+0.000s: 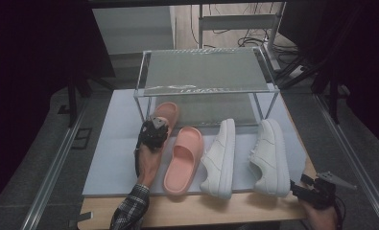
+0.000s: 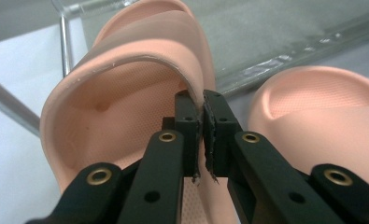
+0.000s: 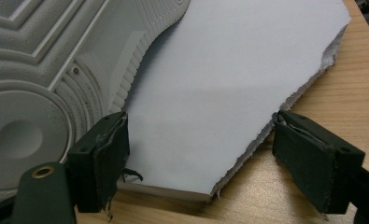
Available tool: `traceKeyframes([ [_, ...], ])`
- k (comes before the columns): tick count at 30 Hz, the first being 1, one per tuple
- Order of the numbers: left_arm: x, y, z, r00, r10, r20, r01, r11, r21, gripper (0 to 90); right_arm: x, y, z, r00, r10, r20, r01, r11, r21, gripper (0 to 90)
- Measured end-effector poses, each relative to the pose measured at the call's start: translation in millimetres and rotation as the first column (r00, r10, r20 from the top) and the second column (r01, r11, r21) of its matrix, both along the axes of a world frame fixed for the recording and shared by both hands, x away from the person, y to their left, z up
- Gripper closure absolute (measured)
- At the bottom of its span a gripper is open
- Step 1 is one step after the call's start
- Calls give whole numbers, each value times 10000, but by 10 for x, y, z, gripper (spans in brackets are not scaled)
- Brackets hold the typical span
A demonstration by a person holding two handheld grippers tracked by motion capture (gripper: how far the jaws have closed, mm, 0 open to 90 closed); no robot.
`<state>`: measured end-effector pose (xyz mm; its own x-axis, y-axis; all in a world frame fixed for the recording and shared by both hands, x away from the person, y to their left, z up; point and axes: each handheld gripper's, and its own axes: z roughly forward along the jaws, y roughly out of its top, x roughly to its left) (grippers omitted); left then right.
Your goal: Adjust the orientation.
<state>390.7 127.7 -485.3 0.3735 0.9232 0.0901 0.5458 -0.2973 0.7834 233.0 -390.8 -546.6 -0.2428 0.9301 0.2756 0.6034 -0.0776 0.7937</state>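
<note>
On the white foam sheet (image 1: 110,158) that covers most of the wooden bench (image 1: 254,213), four shoes lie in a row in front of a small metal-framed rack with clear shelves (image 1: 204,72). The left hand-held gripper (image 1: 153,130) is clamped on the strap of the far pink slide (image 1: 169,111), which lies at the left end of the row, its toe reaching under the rack's lower shelf; in the left gripper view the two black jaws pinch the thin edge of the strap of this slide (image 2: 126,79) between their pads. The second pink slide (image 1: 181,160) lies just beside it to the right, nearer the bench's front edge, and shows at the right of the left gripper view (image 2: 322,112). Next come two white sneakers, one in the middle of the row (image 1: 220,160) and one at the right end (image 1: 271,158). The right hand-held gripper (image 1: 308,189) rests near the bench's front right corner, just beside the heel of the right-end sneaker, jaws spread wide with nothing between them; its own view looks over the torn corner of the foam sheet (image 3: 229,93) and the patterned sole of that sneaker (image 3: 42,70). No brand, label or writing can be read on any shoe.
</note>
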Motion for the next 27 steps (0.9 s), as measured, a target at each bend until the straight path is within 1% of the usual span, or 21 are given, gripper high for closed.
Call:
traceKeyframes([
  [2,17,-2,-29,9999,-35,-170,33,9999,-162,841,-1,0,0,10000,-3,-15,3,10000,22,188],
  [3,17,-2,-29,9999,-35,-170,33,9999,-162,816,-1,0,0,10000,-1,-14,1,10000,22,188],
  [5,-1,23,-19,9999,-35,-151,30,9993,-372,792,-1,0,0,10000,0,-13,0,10000,25,188],
  [6,-41,73,14,9998,-111,-141,102,9979,-634,766,-1,-1,0,10000,-1,-14,1,10000,30,188],
  [7,-41,73,14,9998,-111,-141,102,9979,-634,760,-1,0,0,10000,0,-14,0,10000,27,188],
  [10,-152,175,58,9992,-358,-153,341,9947,-970,737,-1,-1,0,10000,0,-13,0,10000,28,188],
  [12,-218,262,60,9962,-782,-392,718,9868,-1454,675,-1,0,0,10000,0,-13,0,10000,22,188],
  [13,-258,301,59,9954,-867,-397,795,9846,-1555,649,-1,0,0,10000,0,-13,0,10000,22,188],
  [14,-258,301,59,9954,-867,-397,795,9846,-1555,649,-1,0,0,10000,0,-14,0,10000,19,189],
  [15,-301,338,58,9950,-927,-369,857,9835,-1592,653,-1,1,0,10000,-1,-13,1,10000,16,188],
  [16,-389,411,58,9947,-981,-308,921,9833,-1569,667,-1,1,0,10000,-1,-13,1,10000,13,189],
  [17,-432,445,58,9942,-1037,-286,980,9830,-1552,687,-1,1,0,10000,0,-10,0,10000,8,189],
  [18,-432,445,58,9942,-1037,-286,980,9830,-1552,713,-1,1,0,10000,0,-10,0,10000,8,189],
  [19,-521,508,55,9938,-1090,-217,1047,9836,-1467,737,-1,1,0,10000,-1,-10,1,10000,5,189],
  [20,-521,508,55,9938,-1090,-217,1047,9836,-1467,763,-1,1,0,10000,0,5,0,10000,-10,189],
  [21,-562,537,53,9938,-1095,-183,1057,9836,-1460,792,-1,1,0,10000,-1,3,1,10000,-13,189],
  [22,-640,594,46,9932,-1149,-207,1106,9828,-1480,815,-1,1,0,10000,-3,3,3,10000,-12,189],
  [24,-676,617,39,9932,-1144,-194,1105,9835,-1429,867,-1,3,0,10000,-9,6,9,10000,1,190],
  [25,-709,639,31,9933,-1137,-223,1098,9852,-1320,867,-1,3,0,10000,-9,6,9,10000,1,190],
  [26,-772,686,4,9931,-1142,-269,1097,9852,-1319,896,-1,3,0,10000,-10,8,10,10000,-2,189],
  [27,-801,709,-15,9930,-1140,-303,1089,9847,-1359,897,-2,4,0,10000,-10,-4,10,10000,7,190],
])
